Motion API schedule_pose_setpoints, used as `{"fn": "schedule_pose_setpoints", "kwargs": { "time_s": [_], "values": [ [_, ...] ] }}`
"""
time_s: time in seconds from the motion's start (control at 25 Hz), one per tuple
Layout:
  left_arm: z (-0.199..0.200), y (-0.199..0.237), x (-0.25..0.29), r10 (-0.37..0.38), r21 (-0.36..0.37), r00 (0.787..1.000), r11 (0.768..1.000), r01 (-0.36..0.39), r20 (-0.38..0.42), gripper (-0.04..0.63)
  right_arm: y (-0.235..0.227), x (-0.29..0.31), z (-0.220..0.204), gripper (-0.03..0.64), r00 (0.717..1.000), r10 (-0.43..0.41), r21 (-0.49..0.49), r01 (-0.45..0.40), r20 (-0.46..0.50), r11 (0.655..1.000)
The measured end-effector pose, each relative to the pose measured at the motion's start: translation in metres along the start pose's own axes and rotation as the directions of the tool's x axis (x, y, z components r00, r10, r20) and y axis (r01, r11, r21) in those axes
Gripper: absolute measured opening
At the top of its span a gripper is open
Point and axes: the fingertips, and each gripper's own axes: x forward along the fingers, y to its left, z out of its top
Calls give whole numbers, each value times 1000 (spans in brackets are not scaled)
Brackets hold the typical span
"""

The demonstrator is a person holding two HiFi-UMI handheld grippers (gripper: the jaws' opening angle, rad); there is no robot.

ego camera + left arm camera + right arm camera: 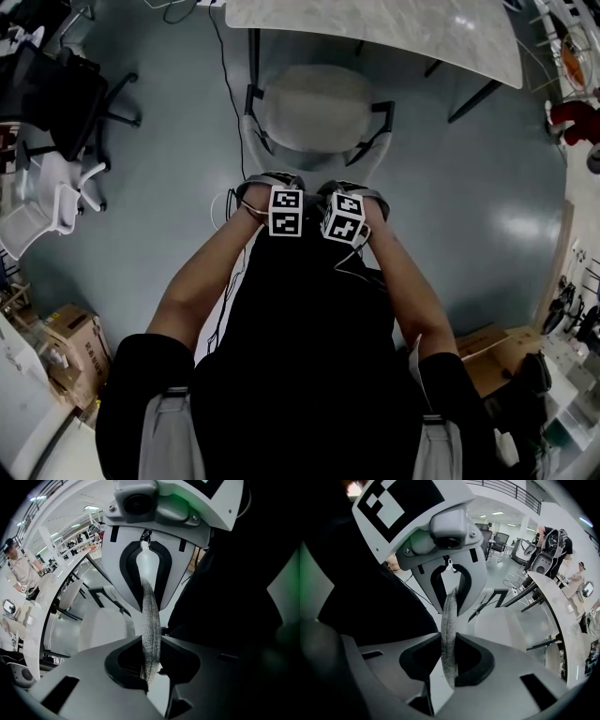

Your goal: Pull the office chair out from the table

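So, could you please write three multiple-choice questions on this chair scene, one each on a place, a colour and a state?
1. Where do the left gripper and the right gripper hold the chair?
A) by the armrests
B) by the top edge of the backrest
C) by the seat

2. What colour is the seat?
A) red
B) pale grey
C) black

3. How does the left gripper stand?
A) open and empty
B) shut on a cable
C) shut on the backrest

Answers:
1 B: each gripper view shows the backrest's thin mesh edge between the jaws.
2 B: the head view shows a pale grey seat.
3 C: the left gripper view shows its jaws pressed on the mesh edge.
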Motion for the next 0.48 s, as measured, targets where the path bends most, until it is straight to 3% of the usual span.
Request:
{"fn": "schedule_pose_setpoints", "kwargs": {
  "time_s": [0.48],
  "values": [
    [6,-50,1,-12,19,1000,1000,12,11,77,48,0,-3,78,1000,-14,34,15,-27,999]
  ]
}}
